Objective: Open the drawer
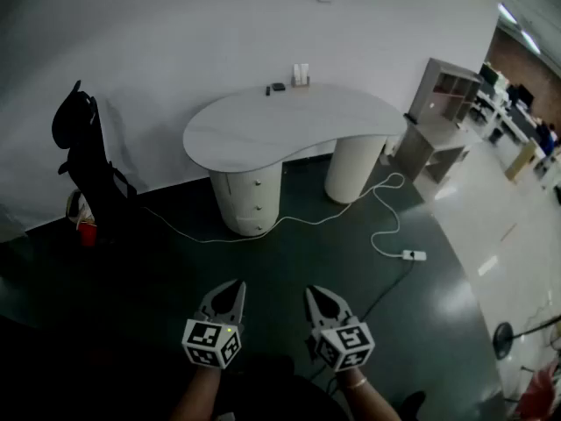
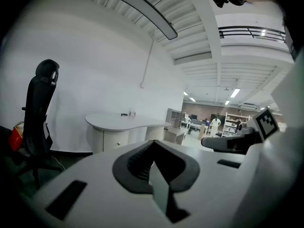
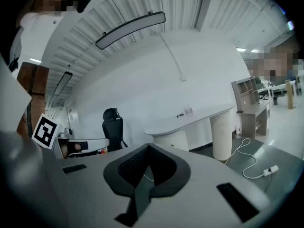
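A white kidney-shaped desk (image 1: 289, 123) stands against the far wall on two round pedestals. The left pedestal holds a stack of drawers (image 1: 250, 196) with small knobs, all closed. The same drawers (image 2: 116, 139) show far ahead in the left gripper view, and in the right gripper view the drawers (image 3: 173, 140) sit under the desk (image 3: 190, 120). My left gripper (image 1: 233, 288) and right gripper (image 1: 314, 295) hang side by side low in the head view, well short of the desk. Both are shut with nothing between the jaws, as the left gripper (image 2: 153, 148) and right gripper (image 3: 148, 151) show close up.
A black office chair (image 1: 88, 160) and a red bin (image 1: 86, 232) stand at the left. A white cable with a power strip (image 1: 412, 255) trails over the dark floor. A grey shelf unit (image 1: 438, 117) stands right of the desk. Small items (image 1: 301, 75) sit on the desk's back edge.
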{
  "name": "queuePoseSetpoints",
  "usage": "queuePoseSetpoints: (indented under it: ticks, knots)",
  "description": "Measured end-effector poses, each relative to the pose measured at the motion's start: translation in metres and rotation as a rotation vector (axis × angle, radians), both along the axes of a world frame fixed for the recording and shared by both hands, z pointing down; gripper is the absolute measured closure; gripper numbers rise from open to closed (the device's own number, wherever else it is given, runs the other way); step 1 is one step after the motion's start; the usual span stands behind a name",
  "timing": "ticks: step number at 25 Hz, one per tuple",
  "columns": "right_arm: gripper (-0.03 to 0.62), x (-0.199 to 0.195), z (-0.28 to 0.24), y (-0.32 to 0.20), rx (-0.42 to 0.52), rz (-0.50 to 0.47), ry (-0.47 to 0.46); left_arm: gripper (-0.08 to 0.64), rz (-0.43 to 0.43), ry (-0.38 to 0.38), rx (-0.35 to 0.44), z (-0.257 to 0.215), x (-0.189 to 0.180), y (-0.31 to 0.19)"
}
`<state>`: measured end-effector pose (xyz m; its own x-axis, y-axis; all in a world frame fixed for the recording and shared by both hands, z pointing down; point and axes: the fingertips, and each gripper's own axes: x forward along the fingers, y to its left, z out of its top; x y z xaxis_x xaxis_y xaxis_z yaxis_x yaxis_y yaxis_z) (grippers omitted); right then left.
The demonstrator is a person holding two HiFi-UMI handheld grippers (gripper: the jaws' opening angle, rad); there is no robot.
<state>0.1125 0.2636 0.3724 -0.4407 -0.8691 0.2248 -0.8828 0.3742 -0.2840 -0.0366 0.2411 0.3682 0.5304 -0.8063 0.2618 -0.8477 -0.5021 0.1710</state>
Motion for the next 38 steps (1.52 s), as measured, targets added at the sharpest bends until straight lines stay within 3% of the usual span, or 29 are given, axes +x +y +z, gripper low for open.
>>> queuePoseSetpoints:
  ticks: [10, 17, 22, 28, 31, 38]
  knots:
    - [0.589, 0.016, -0.005, -0.007, 0.012, 0.018, -0.069, 0.557, -0.030, 0.010, -0.025, 0.002, 0.012, -0.008]
    - [0.588, 0.017, -0.001, -0.039, 0.034, -0.018, -0.058, 0.557, -0.051, -0.016, -0.012, 0.003, 0.012, -0.045]
    - [0.588, 0.000, 0.010, -0.087, -0.007, -0.025, -0.079, 0.557, -0.067, -0.006, -0.026, 0.014, -0.001, -0.092]
    - [0.583, -0.028, 0.034, -0.165, -0.064, -0.035, -0.026, 0.557, -0.085, 0.017, -0.057, 0.031, -0.027, -0.164]
    - [0.520, -0.043, 0.044, -0.201, -0.105, -0.043, -0.024, 0.557, -0.099, 0.036, -0.075, 0.036, -0.042, -0.201]
    - [0.478, -0.065, 0.073, -0.265, -0.174, -0.052, 0.037, 0.557, -0.101, 0.056, -0.109, 0.056, -0.067, -0.261]
